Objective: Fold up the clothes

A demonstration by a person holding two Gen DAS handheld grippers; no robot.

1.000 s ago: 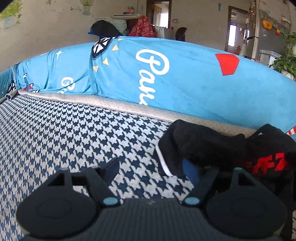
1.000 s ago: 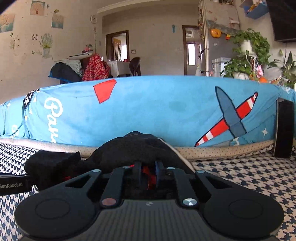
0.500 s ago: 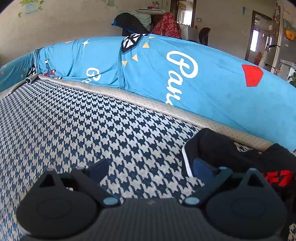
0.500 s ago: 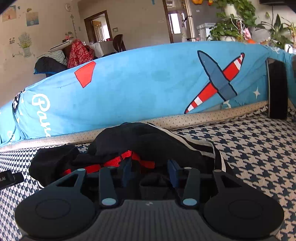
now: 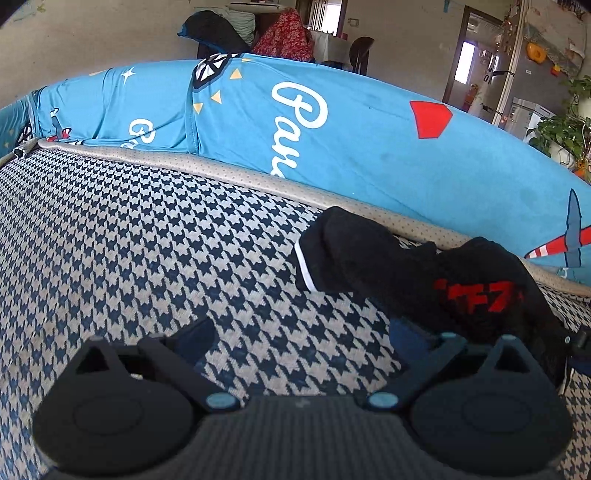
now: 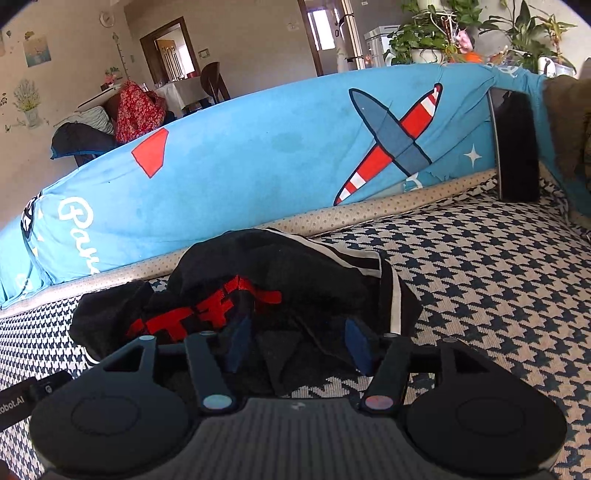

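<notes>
Fingers (image 6: 354, 343) just opening straddle black garment (image 6: 295, 273); houndstooth cover (image 6: 480, 280) beside lies bare.

Garment (image 6: 280, 291) bunched on the sofa seat (image 5: 147, 236), just before the backrest cover (image 6: 258, 155). Left tool (image 5: 299, 339) sits left of it, right tool (image 6: 295, 339) straddles its near edge. Plants (image 6: 443, 33) behind the backrest.

A houndstooth sofa seat (image 6: 480, 280) is filling the near ground, a blue cover (image 6: 258, 155) draping its back. Far off, daylight is glowing through a doorway (image 6: 325, 29); plants (image 6: 428, 33) are standing right.
</notes>
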